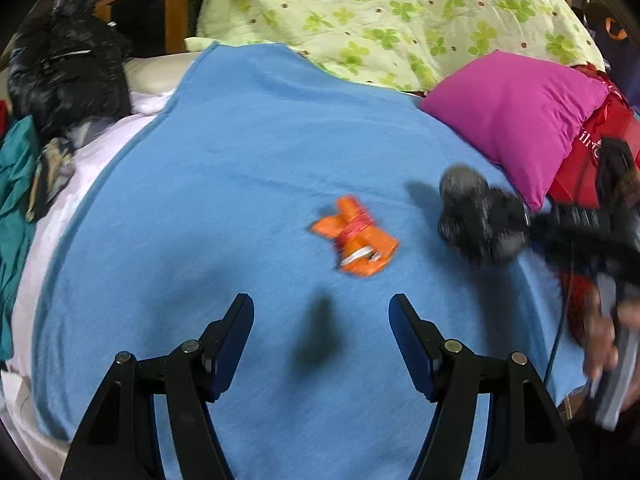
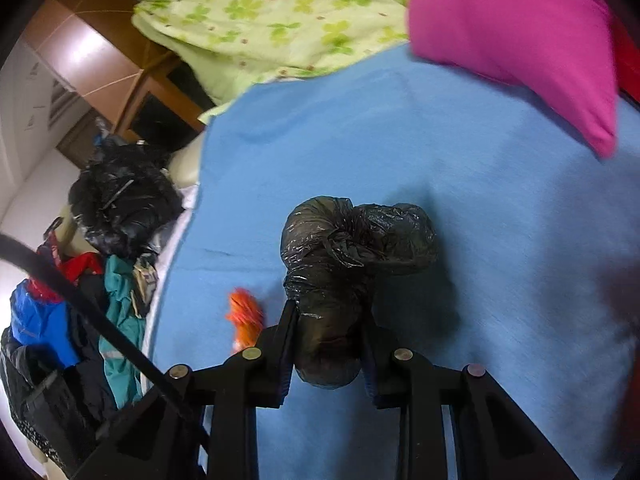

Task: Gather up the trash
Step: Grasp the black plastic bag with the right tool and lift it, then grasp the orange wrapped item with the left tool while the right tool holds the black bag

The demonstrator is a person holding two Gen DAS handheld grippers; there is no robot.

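An orange crumpled wrapper (image 1: 354,236) lies on the blue blanket (image 1: 248,152), a little ahead of my left gripper (image 1: 321,312), which stands open with nothing between its fingers. My right gripper (image 2: 330,316) is shut on a knotted black plastic bag bundle (image 2: 352,248), its pads pressing the bundle's lower end just above the blanket (image 2: 480,184). In the left wrist view that bundle (image 1: 480,220) shows blurred at the right, with a hand (image 1: 604,336) behind it. The wrapper (image 2: 245,312) peeks out left of the right gripper.
A magenta pillow (image 1: 516,120) lies at the right and a green flowered quilt (image 1: 380,12) at the back. At the bed's left edge a large black rubbish bag (image 1: 64,76) rests by piled clothes (image 2: 80,308). A red bag (image 1: 596,152) sits behind the pillow.
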